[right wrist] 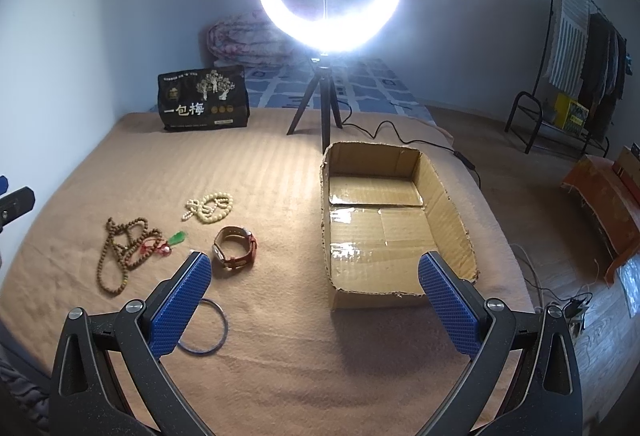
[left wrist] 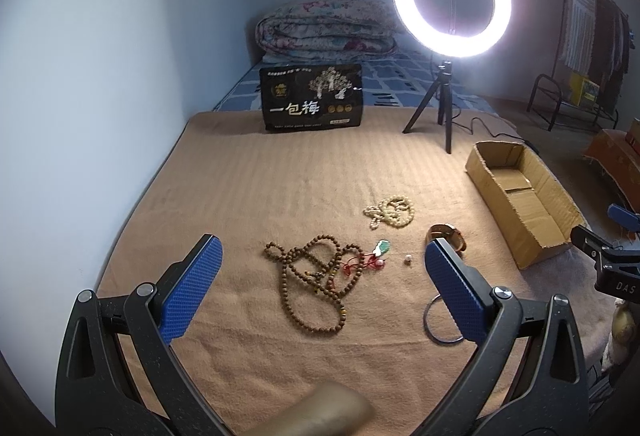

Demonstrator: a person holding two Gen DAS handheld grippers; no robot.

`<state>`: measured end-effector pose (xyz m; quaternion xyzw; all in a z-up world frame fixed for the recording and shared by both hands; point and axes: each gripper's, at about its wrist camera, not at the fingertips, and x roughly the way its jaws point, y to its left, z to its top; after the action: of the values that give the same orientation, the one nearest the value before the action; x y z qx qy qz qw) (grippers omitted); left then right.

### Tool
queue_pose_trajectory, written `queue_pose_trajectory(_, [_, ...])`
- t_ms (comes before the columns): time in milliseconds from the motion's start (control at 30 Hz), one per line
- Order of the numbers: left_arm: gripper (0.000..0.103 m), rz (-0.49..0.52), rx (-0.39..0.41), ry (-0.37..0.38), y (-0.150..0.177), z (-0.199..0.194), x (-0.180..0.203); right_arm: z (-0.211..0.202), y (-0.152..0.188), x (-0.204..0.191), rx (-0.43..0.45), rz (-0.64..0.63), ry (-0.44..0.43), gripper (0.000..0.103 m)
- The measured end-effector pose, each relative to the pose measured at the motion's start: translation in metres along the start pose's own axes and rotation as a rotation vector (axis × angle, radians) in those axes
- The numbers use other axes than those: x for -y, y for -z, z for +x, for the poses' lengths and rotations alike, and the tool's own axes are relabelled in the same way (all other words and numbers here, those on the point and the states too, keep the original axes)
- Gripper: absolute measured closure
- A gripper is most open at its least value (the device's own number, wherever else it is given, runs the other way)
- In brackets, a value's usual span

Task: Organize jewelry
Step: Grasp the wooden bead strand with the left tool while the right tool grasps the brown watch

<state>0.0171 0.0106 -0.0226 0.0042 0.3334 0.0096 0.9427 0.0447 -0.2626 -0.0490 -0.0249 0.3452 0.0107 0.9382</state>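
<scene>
Both tongs spread wide; the floppy brown wooden bead necklace (left wrist: 316, 284), centre frame, is probably best pinched where strands bunch.

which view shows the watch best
The right wrist view: the watch lies in full sight on the blanket, strap and face clear. In the left wrist view the left tongs' right finger covers most of it.

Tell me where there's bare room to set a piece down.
The box floor is bare. Blanket is free between the black bag and white beads, and near both grippers. Crowded: brown beads, jade pendant, watch, bangle left of the box.
</scene>
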Motion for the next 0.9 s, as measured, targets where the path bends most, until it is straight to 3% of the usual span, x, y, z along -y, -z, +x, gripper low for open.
queue_pose_trajectory(233, [0.0, -0.035, -0.051, -0.032, -0.004, 0.017, -0.022, 0.021, -0.009, -0.016, -0.015, -0.056, -0.044, 0.0])
queue_pose_trajectory(467, [0.001, -0.099, -0.109, 0.008, -0.024, 0.033, -0.058, 0.045, -0.032, -0.03, -0.07, -0.128, -0.093, 0.0])
queue_pose_trajectory(567, [0.012, -0.161, -0.137, 0.028, -0.033, 0.041, -0.077, 0.056, -0.038, -0.032, -0.089, -0.151, -0.098, 0.0])
queue_pose_trajectory(700, [0.023, -0.211, -0.184, 0.039, -0.033, 0.062, -0.092, 0.071, -0.038, -0.029, -0.15, -0.092, -0.169, 0.0])
queue_pose_trajectory(900, [0.042, -0.279, -0.356, 0.11, -0.011, 0.112, -0.092, 0.099, -0.037, -0.037, -0.223, -0.109, -0.211, 0.0])
